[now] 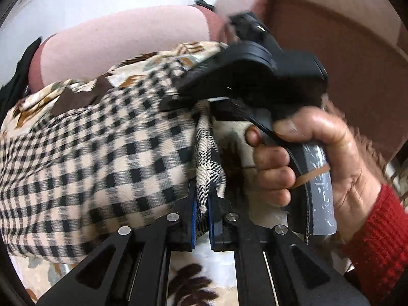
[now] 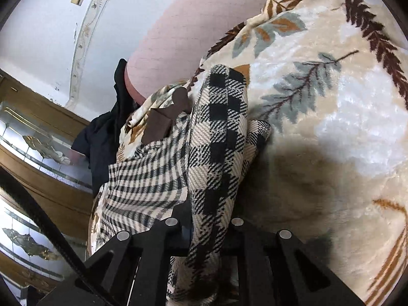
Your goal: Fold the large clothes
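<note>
The left tool [image 1: 202,211] is closed narrow on a bunched edge of the checked garment [image 1: 102,158], the cloth pinched between its blue pads [image 1: 193,219]. The right tool [image 2: 204,232] has a thick band of the same garment [image 2: 219,137] running through its mouth; its pads are hidden under the cloth, but the fabric is gathered and drawn taut there, so it looks to be gripping it too. In the left view the right tool [image 1: 250,76] shows from outside, close ahead of the left one, with the person's right hand [image 1: 313,158] around its handle and a finger on the trigger. The garment lies on a leaf-patterned blanket [image 2: 331,132], with a pink cushion [image 2: 193,25] behind it and a dark cloth [image 2: 107,132] hanging off the far edge. Part of the garment spreads flat to the left while the held part is lifted and rumpled. I judge the fold to be early or midway: both tools hold one edge close together, as if carrying it over, and no neat stacked rectangle shows anywhere. Left to do, as far as this shows, are laying the held edge down, smoothing it, and making further folds. The left view is blurred, so finer detail is unclear.
</note>
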The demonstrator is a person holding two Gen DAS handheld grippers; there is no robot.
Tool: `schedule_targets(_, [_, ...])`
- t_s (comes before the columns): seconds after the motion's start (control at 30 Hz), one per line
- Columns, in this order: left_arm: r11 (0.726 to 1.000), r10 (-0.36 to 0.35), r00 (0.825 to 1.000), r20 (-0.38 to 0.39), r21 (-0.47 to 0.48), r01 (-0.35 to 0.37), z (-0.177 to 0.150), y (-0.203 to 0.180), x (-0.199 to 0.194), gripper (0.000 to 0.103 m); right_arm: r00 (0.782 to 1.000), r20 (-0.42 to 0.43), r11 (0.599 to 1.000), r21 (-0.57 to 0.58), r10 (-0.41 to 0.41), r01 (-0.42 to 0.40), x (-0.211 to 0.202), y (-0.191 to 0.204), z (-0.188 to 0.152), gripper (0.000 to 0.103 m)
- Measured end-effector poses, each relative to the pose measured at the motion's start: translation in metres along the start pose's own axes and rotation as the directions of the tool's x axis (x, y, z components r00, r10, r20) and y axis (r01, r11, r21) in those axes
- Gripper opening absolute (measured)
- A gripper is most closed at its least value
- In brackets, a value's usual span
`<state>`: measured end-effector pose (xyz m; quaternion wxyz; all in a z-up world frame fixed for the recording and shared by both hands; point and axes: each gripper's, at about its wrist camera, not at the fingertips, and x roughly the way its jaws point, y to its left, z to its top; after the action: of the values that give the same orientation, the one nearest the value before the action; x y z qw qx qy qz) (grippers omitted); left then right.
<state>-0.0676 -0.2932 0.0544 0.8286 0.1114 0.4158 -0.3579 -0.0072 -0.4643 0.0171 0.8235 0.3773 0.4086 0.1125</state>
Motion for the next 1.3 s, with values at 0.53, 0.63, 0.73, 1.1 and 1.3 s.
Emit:
schedule_targets(0.53, [0.965, -0.048, 0.994, 0.098, -0.254, 0.072, -0.021, 0.147, -0.092, 0.006, 0.997, 0.036, 0.985, -0.153, -0.073, 0.077, 0.037, 0.145, -0.014, 0.011])
schedule_targets(0.63, [0.944, -0.043, 0.993, 0.114, -0.32, 0.077, -0.032, 0.186, -0.11, 0.006, 0.992, 0.0, 0.963, -0.24, -0.128, 0.124, 0.068, 0.195, -0.019, 0.011])
schedule_targets(0.73, [0.927, -0.018, 0.992, 0.122, -0.37, 0.063, -0.044, 0.229, -0.128, 0.006, 0.985, -0.035, 0.94, -0.306, -0.166, 0.148, 0.105, 0.239, -0.024, 0.011])
schedule_targets(1.1, [0.79, 0.015, 0.993, 0.117, -0.611, 0.06, -0.096, 0.36, -0.135, 0.006, 0.938, -0.131, 0.865, -0.444, -0.321, 0.234, 0.25, 0.319, -0.059, 0.011])
schedule_targets(1.3, [0.725, -0.055, 0.994, 0.093, -0.68, 0.104, -0.106, 0.389, -0.138, 0.018, 0.924, -0.153, 0.851, -0.464, -0.351, 0.246, 0.28, 0.323, -0.069, 0.012])
